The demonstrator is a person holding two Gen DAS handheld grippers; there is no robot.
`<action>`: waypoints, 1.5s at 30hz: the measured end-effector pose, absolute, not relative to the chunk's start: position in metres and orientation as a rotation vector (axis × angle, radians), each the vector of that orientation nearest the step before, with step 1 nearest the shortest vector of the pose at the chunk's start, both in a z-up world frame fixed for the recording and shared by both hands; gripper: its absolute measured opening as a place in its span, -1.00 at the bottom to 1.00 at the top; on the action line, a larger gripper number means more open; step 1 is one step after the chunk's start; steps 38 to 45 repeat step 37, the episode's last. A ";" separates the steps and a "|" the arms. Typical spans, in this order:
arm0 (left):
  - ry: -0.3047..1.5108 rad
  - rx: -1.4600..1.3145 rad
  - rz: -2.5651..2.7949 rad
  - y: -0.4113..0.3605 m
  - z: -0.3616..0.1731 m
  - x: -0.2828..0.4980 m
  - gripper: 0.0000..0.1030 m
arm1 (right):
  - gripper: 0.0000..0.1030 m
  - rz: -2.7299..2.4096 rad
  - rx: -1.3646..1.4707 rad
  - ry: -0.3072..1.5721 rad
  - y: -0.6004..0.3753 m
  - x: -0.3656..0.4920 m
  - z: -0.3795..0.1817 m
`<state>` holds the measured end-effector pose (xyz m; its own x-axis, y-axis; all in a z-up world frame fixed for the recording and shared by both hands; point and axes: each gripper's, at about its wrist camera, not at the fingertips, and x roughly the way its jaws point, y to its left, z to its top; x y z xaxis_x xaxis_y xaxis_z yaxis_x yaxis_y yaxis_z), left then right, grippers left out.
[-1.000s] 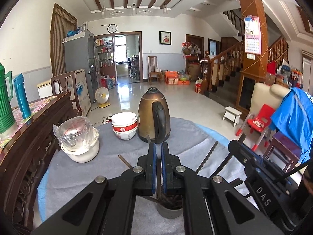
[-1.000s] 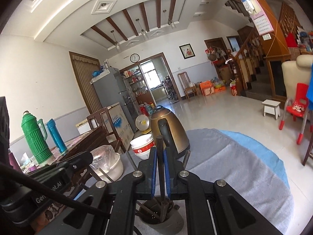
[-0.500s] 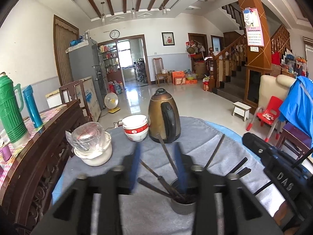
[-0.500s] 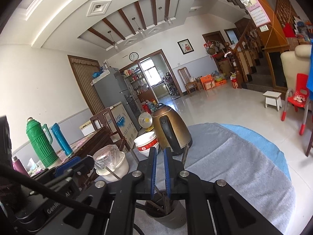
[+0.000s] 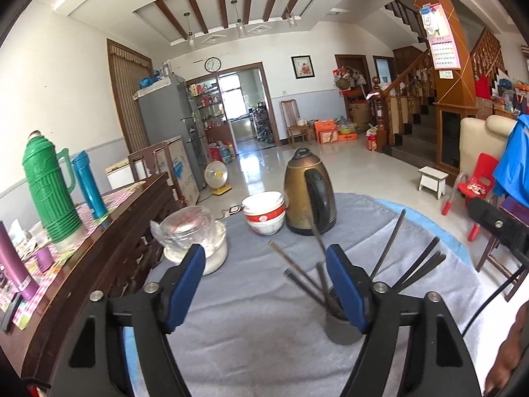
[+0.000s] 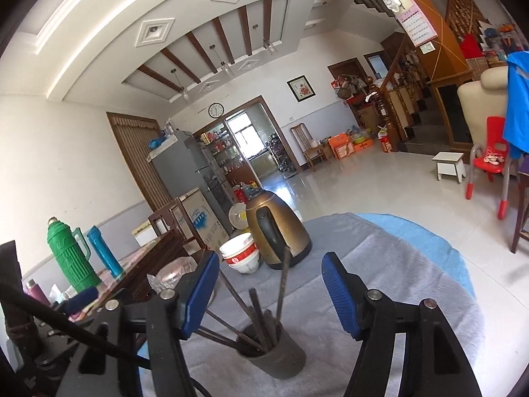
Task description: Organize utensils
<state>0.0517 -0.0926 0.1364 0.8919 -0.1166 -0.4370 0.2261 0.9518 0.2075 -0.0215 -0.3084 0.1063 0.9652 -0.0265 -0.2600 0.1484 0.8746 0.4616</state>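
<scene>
Up close in the left wrist view, the left tool (image 5: pixel 264 278) has its blue pads spread wide and opening with nothing between them, while the dark chopsticks (image 5: pixel 314 284) stand fanned in a grey cup (image 5: pixel 340 329) on the bench (image 5: pixel 258 330) just behind its right pad, nearer than the kettle (image 5: pixel 309 193) and stacked bowls (image 5: pixel 264 213). Seen from the right wrist, the right tool (image 6: pixel 269 289) is likewise wide and opening, gripping nothing, with the chopsticks (image 6: pixel 261 311) rising from the cup (image 6: pixel 274 357) in the gap, untouched.

Both wrist cameras look forward, close over the table (image 5: pixel 251 314), sharing the chopstick cup (image 6: pixel 281 354).
</scene>
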 end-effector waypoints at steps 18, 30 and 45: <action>0.655 0.261 -0.087 -0.040 0.094 0.006 0.75 | 0.34 -0.092 0.288 0.445 -0.224 -0.091 0.075; 0.672 0.234 -0.094 -0.009 0.086 -0.014 0.75 | 0.34 -0.099 0.251 0.479 -0.186 -0.092 0.073; 0.690 0.207 -0.141 -0.003 0.070 -0.003 0.75 | 0.34 -0.127 0.233 0.491 -0.183 -0.085 0.069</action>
